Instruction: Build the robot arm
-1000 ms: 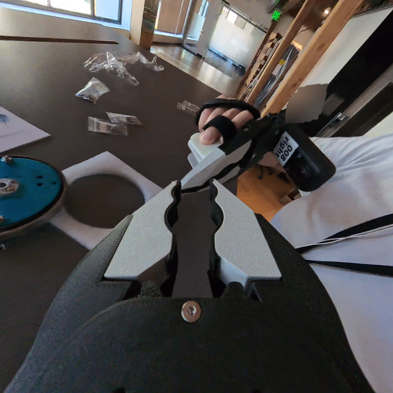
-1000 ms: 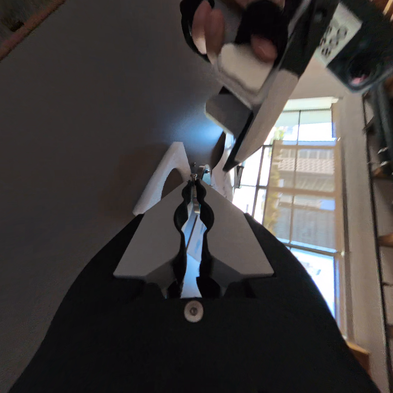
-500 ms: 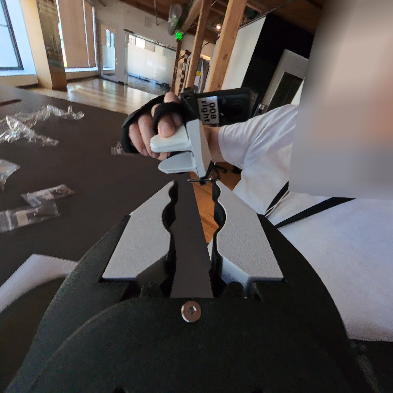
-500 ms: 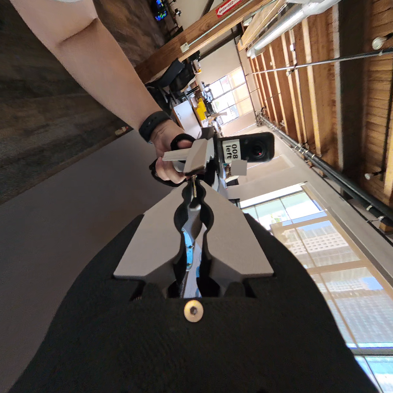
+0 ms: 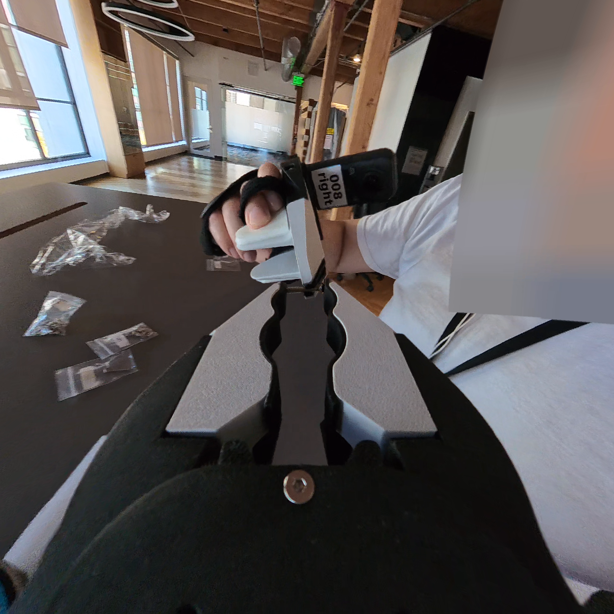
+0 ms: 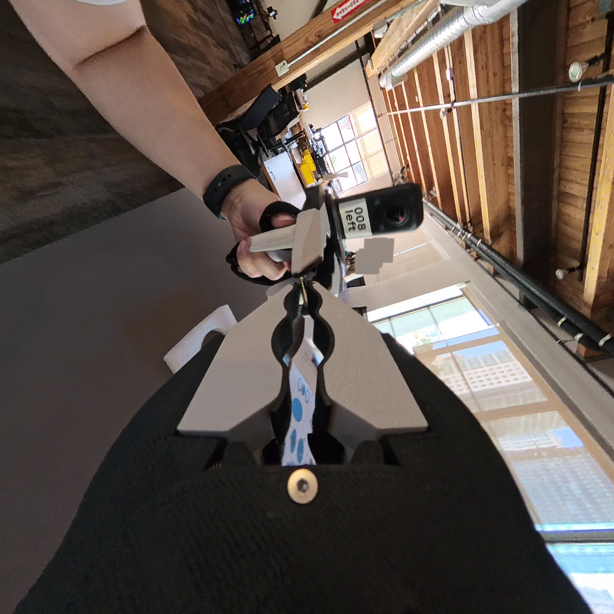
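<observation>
Left wrist view: left gripper (image 5: 304, 292) open, empty. Screw (image 5: 295, 290) lies crosswise between its tips, pinched by right gripper (image 5: 312, 292).

Right wrist view: right gripper (image 6: 303, 292) clamps screw (image 6: 303, 288), long axis pointing at left gripper (image 6: 304, 274), held above table (image 6: 99, 299).

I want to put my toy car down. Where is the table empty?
The dark table is bare between the small plastic bags and the left gripper, and along its near edge below the right gripper, which pinches a screw. The far left is crowded with crumpled plastic. White foam fills the near-left corner.
</observation>
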The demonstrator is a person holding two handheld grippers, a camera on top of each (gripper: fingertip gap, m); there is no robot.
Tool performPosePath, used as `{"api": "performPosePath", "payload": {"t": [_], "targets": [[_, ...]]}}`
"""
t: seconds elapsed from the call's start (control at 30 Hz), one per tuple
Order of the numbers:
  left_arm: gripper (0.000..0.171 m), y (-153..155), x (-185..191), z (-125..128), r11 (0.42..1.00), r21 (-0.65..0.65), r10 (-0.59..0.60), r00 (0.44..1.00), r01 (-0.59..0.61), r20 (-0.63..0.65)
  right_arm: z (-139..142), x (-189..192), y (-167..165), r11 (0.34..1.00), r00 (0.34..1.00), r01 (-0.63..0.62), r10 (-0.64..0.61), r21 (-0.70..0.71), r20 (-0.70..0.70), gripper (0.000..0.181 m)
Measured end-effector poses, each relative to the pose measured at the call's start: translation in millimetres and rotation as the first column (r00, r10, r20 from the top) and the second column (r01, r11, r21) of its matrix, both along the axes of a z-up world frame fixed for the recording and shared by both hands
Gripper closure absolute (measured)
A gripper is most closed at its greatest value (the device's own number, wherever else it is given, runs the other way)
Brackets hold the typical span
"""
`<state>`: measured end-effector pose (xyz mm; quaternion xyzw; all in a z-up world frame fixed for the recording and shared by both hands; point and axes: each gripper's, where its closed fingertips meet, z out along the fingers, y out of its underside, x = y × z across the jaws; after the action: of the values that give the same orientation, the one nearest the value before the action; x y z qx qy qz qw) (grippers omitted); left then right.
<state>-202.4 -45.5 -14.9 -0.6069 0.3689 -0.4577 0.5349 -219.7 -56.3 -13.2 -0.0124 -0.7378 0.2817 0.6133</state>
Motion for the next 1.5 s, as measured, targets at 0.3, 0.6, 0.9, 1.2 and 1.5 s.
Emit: {"api": "performPosePath", "payload": {"t": [0.3, 0.6, 0.9, 1.2, 1.5], "targets": [[0.150, 28, -31, -42, 0.901, 0.097, 0.434, 0.862, -0.423, -0.264, -47, -5, 71, 0.745, 0.882, 0.365, -0.086, -0.559, 0.462, 0.163], [0.150, -16, -85, -129, 0.640, 0.075, 0.652, 0.489, -0.764, -0.580, -119, 24, 42, 0.339, 0.551, 0.708, 0.285, -0.620, 0.784, 0.146], [0.150, 3, -37, -126, 0.602, 0.321, 0.762, 0.408, -0.731, -0.502, -120, 8, 35, 0.073, 0.567, 0.730, 0.492, -0.680, 0.661, 0.148], [0.149, 2, -37, -150, 0.647, 0.159, 0.631, 0.407, -0.745, -0.660, -146, 30, 74, 0.391, 0.505, 0.789, 0.028, -0.474, 0.863, 0.137], [0.150, 6, -40, -167, 0.647, -0.086, 0.512, 0.515, -0.757, -0.688, -171, 41, 117, 0.322, 0.470, 0.866, -0.269, -0.381, 0.841, 0.093]]}}
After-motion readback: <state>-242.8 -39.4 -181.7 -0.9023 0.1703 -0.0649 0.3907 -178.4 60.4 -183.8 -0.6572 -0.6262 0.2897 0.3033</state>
